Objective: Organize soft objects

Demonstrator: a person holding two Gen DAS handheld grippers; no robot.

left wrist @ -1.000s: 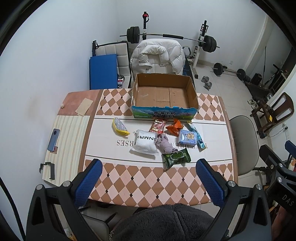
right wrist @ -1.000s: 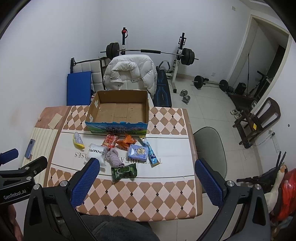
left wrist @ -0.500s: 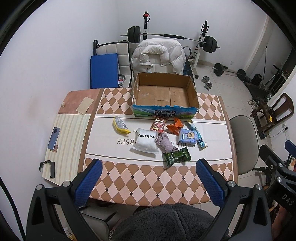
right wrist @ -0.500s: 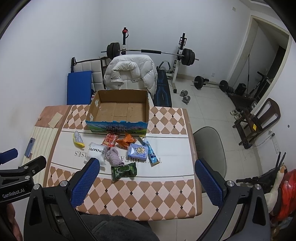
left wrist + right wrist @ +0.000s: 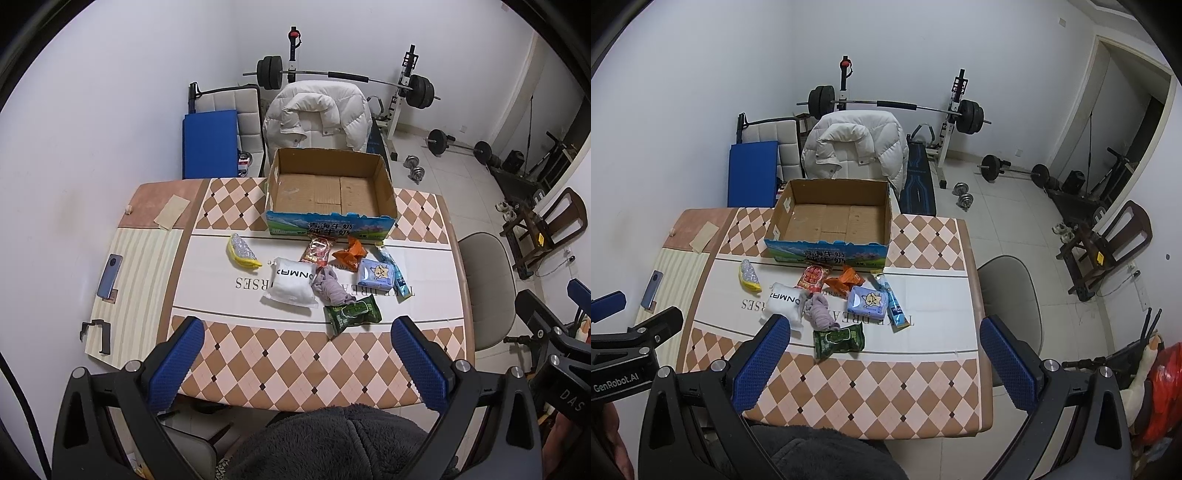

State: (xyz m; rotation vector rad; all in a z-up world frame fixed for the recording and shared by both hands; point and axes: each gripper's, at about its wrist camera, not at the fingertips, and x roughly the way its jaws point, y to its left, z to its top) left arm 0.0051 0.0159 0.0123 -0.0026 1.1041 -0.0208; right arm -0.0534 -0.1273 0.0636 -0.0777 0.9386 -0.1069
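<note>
Left wrist view has your left gripper point(image 5: 295, 363) wide open w/ nothing in it, hanging above the near edge of the bench point(image 5: 280, 369); right gripper point(image 5: 882, 360) is the same, wide open and empty. The soft stuff sits in a tight cluster just in front of the empty cardboard box point(image 5: 330, 192): white pack point(image 5: 292, 286), grey cloth point(image 5: 332, 290) touching it, green packet point(image 5: 352, 314) nearest you, blue tissue pack point(image 5: 376, 275), orange wrapper point(image 5: 350, 254), red snack bag point(image 5: 318, 251), yellow sponge point(image 5: 242, 253) off to the left. Main risk imo: items are so close that closing on the cloth could snag the white pack or green packet too, or shove neighbours around. Slippery wrappers may squirt out of a pinch, and a limp cloth can drape and catch on the box's front wall. Both grippers going for the middle could clash. Hard to make out: the red bag's far end is tucked against the box front, the thin blue tube point(image 5: 395, 273) is partly under the tissue pack, labels aren't readable, and your dark sleeve hides the bench's near edge.
</note>
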